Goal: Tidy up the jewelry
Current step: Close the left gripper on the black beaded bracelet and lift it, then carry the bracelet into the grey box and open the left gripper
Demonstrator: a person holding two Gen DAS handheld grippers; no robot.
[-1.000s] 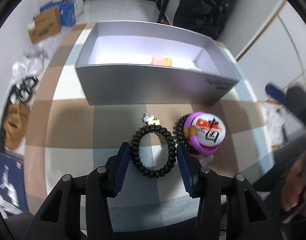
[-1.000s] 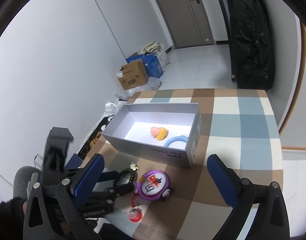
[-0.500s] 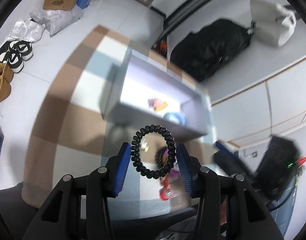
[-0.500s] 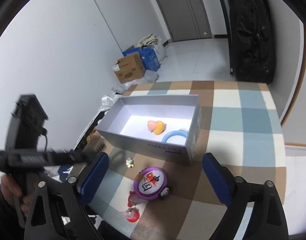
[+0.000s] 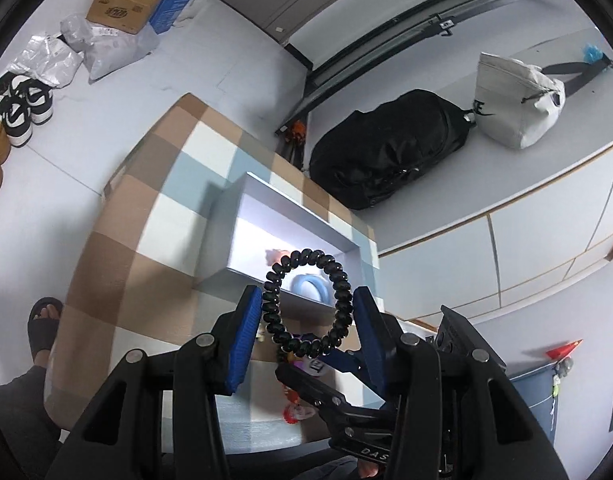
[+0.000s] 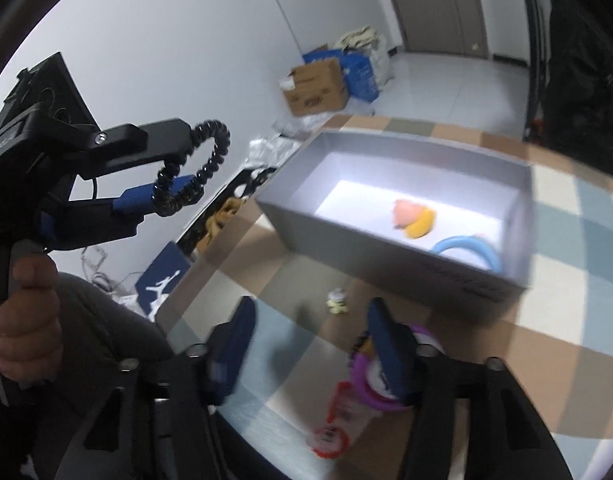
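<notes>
Left wrist view: left gripper (image 5: 308,314) pinches the black coil bracelet (image 5: 308,302) ahead of the grey box (image 5: 294,236); right gripper (image 6: 310,320) spread; a light pinch risks a premature drop.

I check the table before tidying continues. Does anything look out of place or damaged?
Nothing looks damaged. The left tongs hold the black coil bracelet in the air; a purple toy and small charm lie outside the grey box.

Box (image 6: 390,236) open on top; its near wall stands btwn the right gripper (image 6: 310,344) & the inside. Ring (image 6: 468,250) + pink/yellow piece (image 6: 412,220) fill the right part of the floor, left part bare. Purple disc (image 6: 380,376) touches the right finger.
</notes>
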